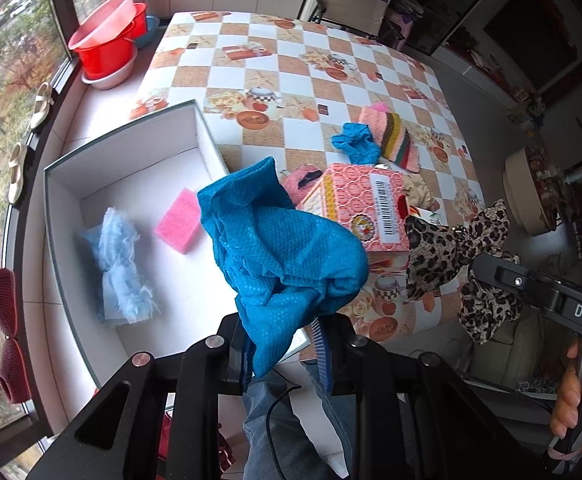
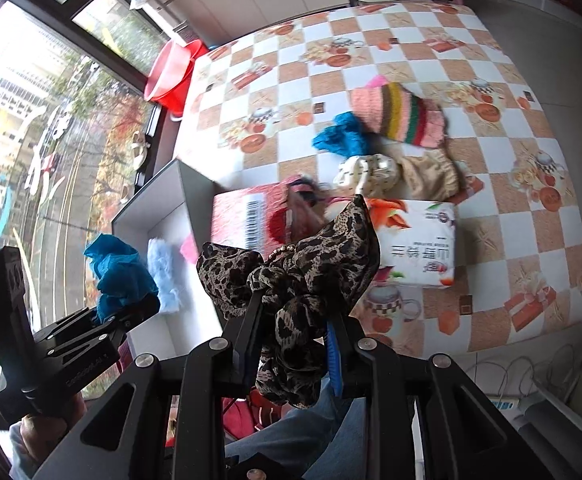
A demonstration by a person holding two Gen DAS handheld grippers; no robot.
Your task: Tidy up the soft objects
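My left gripper [image 1: 283, 340] is shut on a crumpled blue cloth [image 1: 287, 244], held above the near edge of a white open box [image 1: 63, 200]. Inside the box lie a pale blue fluffy cloth [image 1: 119, 268] and a pink sponge [image 1: 179, 226]. My right gripper [image 2: 295, 332] is shut on a leopard-print scrunchie [image 2: 303, 280], held above the table's near edge; that scrunchie [image 1: 451, 256] shows at the right of the left wrist view. On the checked tablecloth [image 2: 411, 52] lie a striped knit piece [image 2: 403, 116], a second blue cloth [image 2: 341, 138], a beige cloth [image 2: 431, 176] and a dotted white cloth [image 2: 371, 172].
A pink patterned carton [image 1: 367, 208] and a white tissue pack [image 2: 419, 248] stand beside the box. Red and pink basins [image 1: 107, 40] are stacked on the window sill. A chair [image 1: 351, 4] stands at the table's far end. A person's hand [image 1: 579, 396] holds the right gripper's handle.
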